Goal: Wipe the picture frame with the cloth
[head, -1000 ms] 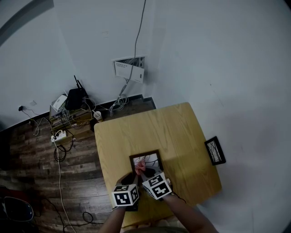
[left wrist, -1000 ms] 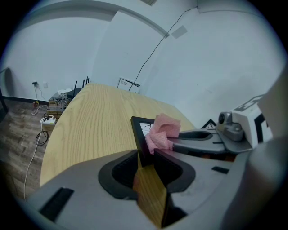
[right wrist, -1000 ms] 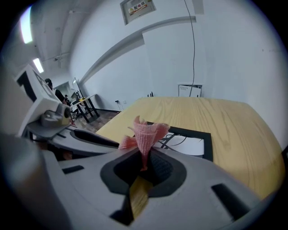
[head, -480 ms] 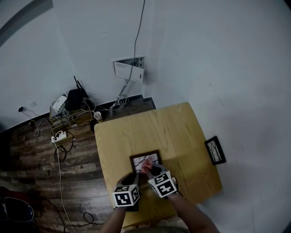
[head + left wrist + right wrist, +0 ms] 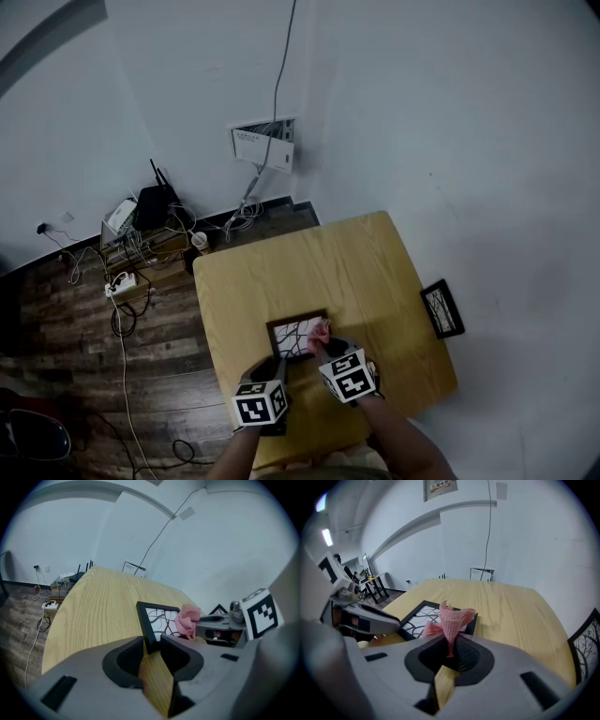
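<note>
Left gripper [image 5: 151,645]: jaws narrow, clamped on the near left corner of the picture frame [image 5: 298,336]. Right gripper [image 5: 451,645] pinches the pink cloth [image 5: 453,618], wad at the frame's right edge. Frame lies face up on the table [image 5: 356,262], lower centre of head view. To wipe well: pin the corner firmly, drag cloth flat over the glass in overlapping passes, light pressure. Long axis looks left-right, tilted slightly up-right.

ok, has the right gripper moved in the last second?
Yes. In the head view the right gripper has slid rightward with the cloth, from the middle of the picture frame to its right edge, nearer the table's right side.
</note>
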`<action>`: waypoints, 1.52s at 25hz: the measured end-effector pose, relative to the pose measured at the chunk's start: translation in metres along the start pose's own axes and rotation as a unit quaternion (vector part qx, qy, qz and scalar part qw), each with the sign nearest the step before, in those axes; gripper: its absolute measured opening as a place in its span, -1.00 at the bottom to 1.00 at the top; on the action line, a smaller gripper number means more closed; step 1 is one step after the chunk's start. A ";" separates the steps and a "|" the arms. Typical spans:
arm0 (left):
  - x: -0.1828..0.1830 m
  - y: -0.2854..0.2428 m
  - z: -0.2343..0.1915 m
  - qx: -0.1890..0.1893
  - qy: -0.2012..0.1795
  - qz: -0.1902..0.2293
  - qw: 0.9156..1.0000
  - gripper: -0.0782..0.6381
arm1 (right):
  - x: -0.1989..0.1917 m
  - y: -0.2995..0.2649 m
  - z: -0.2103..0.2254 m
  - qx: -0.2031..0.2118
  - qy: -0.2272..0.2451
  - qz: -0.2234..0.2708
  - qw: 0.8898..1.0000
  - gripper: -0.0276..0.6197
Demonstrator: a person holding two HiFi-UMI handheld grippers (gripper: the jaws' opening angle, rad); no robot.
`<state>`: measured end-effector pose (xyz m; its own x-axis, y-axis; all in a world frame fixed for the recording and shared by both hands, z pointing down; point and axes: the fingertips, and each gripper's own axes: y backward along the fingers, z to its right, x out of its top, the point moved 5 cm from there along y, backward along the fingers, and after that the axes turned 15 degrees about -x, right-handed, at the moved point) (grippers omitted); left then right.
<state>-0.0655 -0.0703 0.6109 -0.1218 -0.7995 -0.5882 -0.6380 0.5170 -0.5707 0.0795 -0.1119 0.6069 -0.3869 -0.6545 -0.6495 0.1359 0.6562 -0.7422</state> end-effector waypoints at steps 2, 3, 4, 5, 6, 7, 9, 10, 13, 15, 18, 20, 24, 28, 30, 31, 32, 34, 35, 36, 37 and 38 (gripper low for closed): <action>0.000 0.000 0.000 0.000 0.000 0.000 1.000 -0.48 | -0.001 -0.001 0.000 -0.006 0.005 0.006 1.000 -0.86; 0.000 0.001 0.000 0.000 0.000 0.000 1.000 -0.48 | -0.001 -0.001 0.000 -0.010 0.006 0.007 1.000 -0.86; 0.000 0.001 0.001 0.000 0.000 0.001 1.000 -0.48 | 0.000 0.000 0.001 -0.013 0.008 0.007 1.000 -0.86; 0.000 0.001 0.001 0.000 0.000 0.001 1.000 -0.48 | 0.001 0.002 0.001 -0.016 0.010 0.004 1.000 -0.86; 0.000 0.001 0.001 0.001 -0.001 0.001 1.000 -0.48 | 0.002 0.004 0.001 -0.020 0.013 0.001 1.000 -0.86; 0.000 0.000 0.001 0.001 -0.001 0.002 1.000 -0.48 | 0.003 0.005 0.002 -0.023 0.015 -0.001 1.000 -0.86; 0.000 0.001 0.000 0.001 -0.003 0.002 1.000 -0.48 | 0.003 0.005 0.001 -0.027 0.014 -0.003 1.000 -0.86; 0.001 0.001 0.000 0.002 -0.004 0.002 1.000 -0.48 | 0.004 0.005 0.001 -0.028 0.011 -0.004 1.000 -0.86; 0.001 0.001 0.001 0.001 -0.010 0.004 1.000 -0.49 | 0.004 0.003 0.003 -0.029 -0.013 -0.005 0.999 -0.86; 0.000 0.002 0.002 -0.002 -0.012 0.005 1.000 -0.50 | 0.004 0.006 0.005 -0.027 -0.043 -0.002 0.999 -0.86; 0.000 0.006 0.001 0.000 -0.019 0.007 1.000 -0.50 | 0.008 0.019 0.002 -0.023 -0.070 0.011 0.997 -0.86; 0.001 0.008 0.005 -0.001 -0.039 0.007 0.999 -0.50 | 0.010 0.029 0.001 -0.021 -0.082 0.021 0.996 -0.86; 0.012 0.021 0.016 -0.011 -0.056 0.027 0.998 -0.50 | 0.013 0.052 -0.004 -0.006 -0.135 0.041 0.990 -0.86; 0.021 0.039 0.028 -0.031 -0.059 0.052 0.996 -0.51 | 0.014 0.077 -0.012 0.003 -0.181 0.065 0.981 -0.86; 0.021 0.048 0.034 -0.038 -0.063 0.060 0.995 -0.55 | 0.015 0.090 -0.014 0.003 -0.198 0.079 0.977 -0.86; 0.021 0.053 0.037 -0.040 -0.064 0.064 0.995 -0.57 | 0.016 0.096 -0.015 0.003 -0.206 0.087 0.975 -0.86; 0.020 0.058 0.039 -0.043 -0.065 0.067 0.995 -0.60 | 0.017 0.103 -0.016 0.004 -0.213 0.094 0.972 -0.86; 0.018 0.069 0.044 -0.049 -0.063 0.076 0.994 -0.65 | 0.020 0.117 -0.020 0.007 -0.223 0.110 0.969 -0.86; 0.017 0.075 0.046 -0.052 -0.061 0.080 0.994 -0.67 | 0.021 0.123 -0.022 0.009 -0.226 0.117 0.967 -0.86; 0.016 0.080 0.048 -0.054 -0.059 0.084 0.993 -0.68 | 0.022 0.129 -0.025 0.010 -0.226 0.125 0.966 -0.86; 0.015 0.085 0.050 -0.055 -0.056 0.086 0.993 -0.70 | 0.023 0.135 -0.027 0.010 -0.224 0.132 0.966 -0.86; 0.014 0.089 0.052 -0.056 -0.052 0.087 0.993 -0.71 | 0.024 0.140 -0.029 0.011 -0.220 0.138 0.966 -0.86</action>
<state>-0.0847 -0.0202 0.5223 -0.1623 -0.6614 -0.7323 -0.6956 0.6030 -0.3905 0.0628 -0.0244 0.4919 0.0901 -0.5551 -0.8269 0.1989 0.8236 -0.5312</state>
